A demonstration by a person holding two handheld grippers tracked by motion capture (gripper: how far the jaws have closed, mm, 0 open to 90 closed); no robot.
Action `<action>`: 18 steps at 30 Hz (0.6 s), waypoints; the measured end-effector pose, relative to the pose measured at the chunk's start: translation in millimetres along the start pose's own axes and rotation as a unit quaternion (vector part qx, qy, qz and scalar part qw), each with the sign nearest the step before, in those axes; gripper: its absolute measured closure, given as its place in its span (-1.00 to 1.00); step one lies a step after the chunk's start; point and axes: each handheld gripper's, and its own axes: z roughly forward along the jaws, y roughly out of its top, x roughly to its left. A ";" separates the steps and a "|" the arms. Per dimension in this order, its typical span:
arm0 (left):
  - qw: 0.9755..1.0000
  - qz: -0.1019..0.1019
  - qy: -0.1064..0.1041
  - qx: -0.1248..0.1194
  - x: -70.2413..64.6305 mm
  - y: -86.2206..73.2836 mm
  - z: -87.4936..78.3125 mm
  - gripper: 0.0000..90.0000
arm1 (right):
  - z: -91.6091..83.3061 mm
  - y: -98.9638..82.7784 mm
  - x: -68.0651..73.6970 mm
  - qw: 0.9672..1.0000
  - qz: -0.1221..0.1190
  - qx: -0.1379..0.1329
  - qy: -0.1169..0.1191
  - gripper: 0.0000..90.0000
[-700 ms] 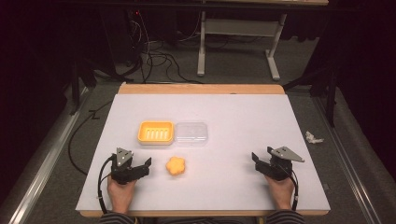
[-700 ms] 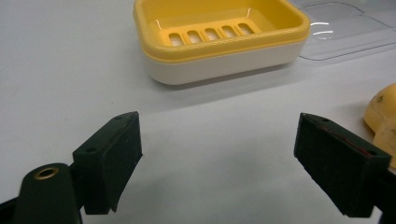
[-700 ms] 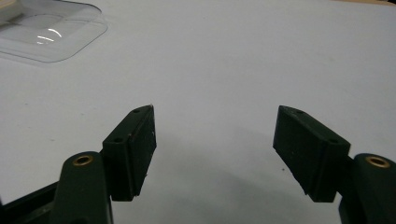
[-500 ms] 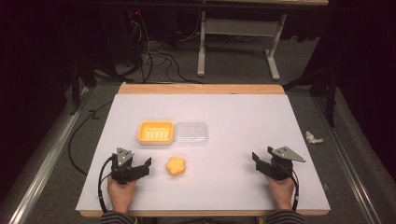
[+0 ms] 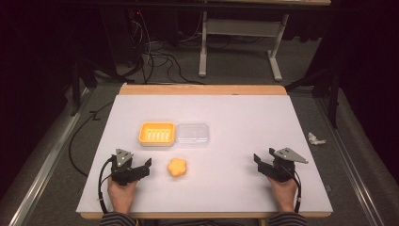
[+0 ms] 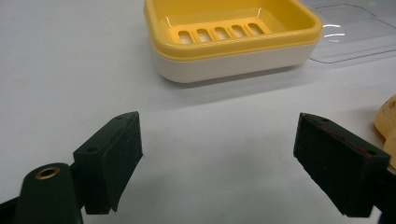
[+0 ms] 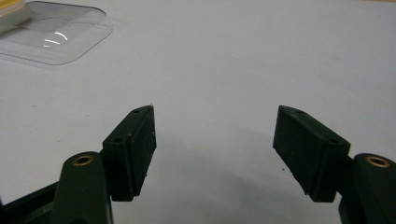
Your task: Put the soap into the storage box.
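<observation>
Black jaws of the left hand-held gripper and right hand-held gripper stand apart, grasping nothing, low over the white table. Just right of the left one lies an orange flower-shaped soap; farther back sit a yellow plastic soap dish and, touching it, its clear lid.

In the left gripper view we lose most of the soap off the right edge, and the clear lid is clipped at the upper right corner. In the right gripper view the yellow soap dish is a sliver at the top left. In the high view the white scrap on the floor is too small to identify.
</observation>
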 end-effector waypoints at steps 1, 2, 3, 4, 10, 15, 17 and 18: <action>1.000 -0.007 -0.001 0.006 0.7 1.1 1.1 -0.65 | -0.2 0.0 -0.5 1.000 0.001 -0.003 0.001 -0.32; 1.000 -0.007 -0.001 0.006 0.7 1.1 1.1 -0.66 | -0.3 -0.1 -0.6 1.000 0.000 -0.003 0.002 -0.32; 1.000 -0.009 -0.002 0.011 0.6 1.1 2.0 -0.66 | -0.3 -0.1 -0.6 1.000 0.000 -0.003 0.002 -0.32; 1.000 -0.006 -0.002 0.015 0.3 1.0 2.3 -0.67 | -0.3 -0.1 -0.4 1.000 0.001 -0.003 0.000 -0.32; 1.000 -0.002 -0.003 0.011 -2.0 1.8 -1.3 -0.68 | 0.2 0.1 0.4 1.000 -0.008 -0.001 0.009 -0.32; 1.000 -0.004 -0.011 0.021 -2.6 6.2 -5.3 -0.68 | 0.1 0.1 1.2 1.000 -0.010 -0.001 0.007 -0.33; 1.000 0.005 -0.012 0.025 -2.8 7.9 -7.1 -0.68 | -0.1 0.0 2.1 1.000 -0.015 -0.002 0.007 -0.33; 1.000 0.003 -0.015 0.024 -3.2 9.2 -8.4 -0.68 | -0.1 0.1 3.1 1.000 -0.019 -0.001 0.005 -0.33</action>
